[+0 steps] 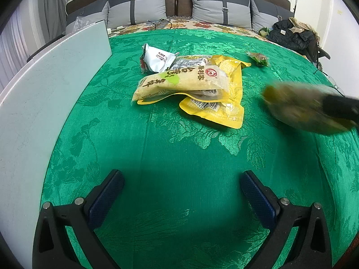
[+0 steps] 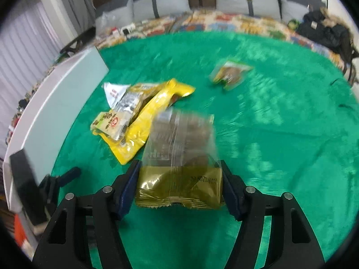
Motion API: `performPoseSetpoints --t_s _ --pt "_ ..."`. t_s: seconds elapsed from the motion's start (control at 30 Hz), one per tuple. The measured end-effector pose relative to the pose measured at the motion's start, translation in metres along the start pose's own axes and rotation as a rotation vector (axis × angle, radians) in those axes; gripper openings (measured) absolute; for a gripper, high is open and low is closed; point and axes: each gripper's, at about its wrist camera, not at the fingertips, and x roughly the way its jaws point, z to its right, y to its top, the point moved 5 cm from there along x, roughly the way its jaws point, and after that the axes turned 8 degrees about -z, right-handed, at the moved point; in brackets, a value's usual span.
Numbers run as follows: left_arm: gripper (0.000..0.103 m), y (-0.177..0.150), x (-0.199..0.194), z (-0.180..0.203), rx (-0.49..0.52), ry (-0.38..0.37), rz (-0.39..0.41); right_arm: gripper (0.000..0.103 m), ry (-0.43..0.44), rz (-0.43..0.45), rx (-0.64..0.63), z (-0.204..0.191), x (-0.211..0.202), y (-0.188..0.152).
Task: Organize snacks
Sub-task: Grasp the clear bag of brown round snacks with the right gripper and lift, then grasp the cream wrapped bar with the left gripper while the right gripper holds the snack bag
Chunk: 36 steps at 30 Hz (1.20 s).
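Observation:
My right gripper (image 2: 179, 168) is shut on a clear and olive snack packet (image 2: 179, 157) and holds it above the green cloth (image 2: 280, 157); the view is blurred. The same packet shows blurred at the right of the left wrist view (image 1: 298, 105). My left gripper (image 1: 181, 177) is open and empty, low over the cloth (image 1: 179, 157). A pile of snacks lies ahead: a yellow pouch (image 1: 224, 103), a beige rice-cake pack (image 1: 179, 83), a white packet (image 1: 157, 58). A small green-brown packet (image 1: 258, 58) lies apart at the far right, also in the right wrist view (image 2: 231, 74).
A white board or tray (image 1: 56, 89) runs along the left edge of the cloth. Grey pillows (image 1: 219, 6) and a headboard stand at the back. A dark jacket (image 1: 291, 35) lies at the far right.

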Motion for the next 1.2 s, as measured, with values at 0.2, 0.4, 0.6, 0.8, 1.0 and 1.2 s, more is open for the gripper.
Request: performPoseSetpoints --t_s 0.2,0.4,0.6,0.8,1.0,1.2 --pt "0.103 0.0 0.0 0.0 0.0 0.0 0.0 0.07 -0.004 0.018 0.06 0.047 -0.009 -0.041" --pt "0.103 0.0 0.0 0.0 0.0 0.0 0.0 0.076 0.231 0.073 0.307 0.094 -0.006 -0.075" --pt "0.103 0.0 0.001 0.0 0.0 0.0 0.0 0.076 0.13 0.053 0.18 0.079 -0.002 -0.07" --pt "0.103 0.0 0.0 0.0 0.001 0.001 0.0 0.079 -0.109 0.024 -0.041 0.054 0.017 -0.078" --pt "0.103 0.0 0.0 0.001 0.011 -0.005 -0.006 0.085 -0.141 0.055 -0.072 0.057 0.021 -0.079" --pt "0.103 0.033 -0.023 -0.02 -0.066 -0.155 -0.006 0.086 -0.141 0.054 -0.072 0.059 0.022 -0.079"
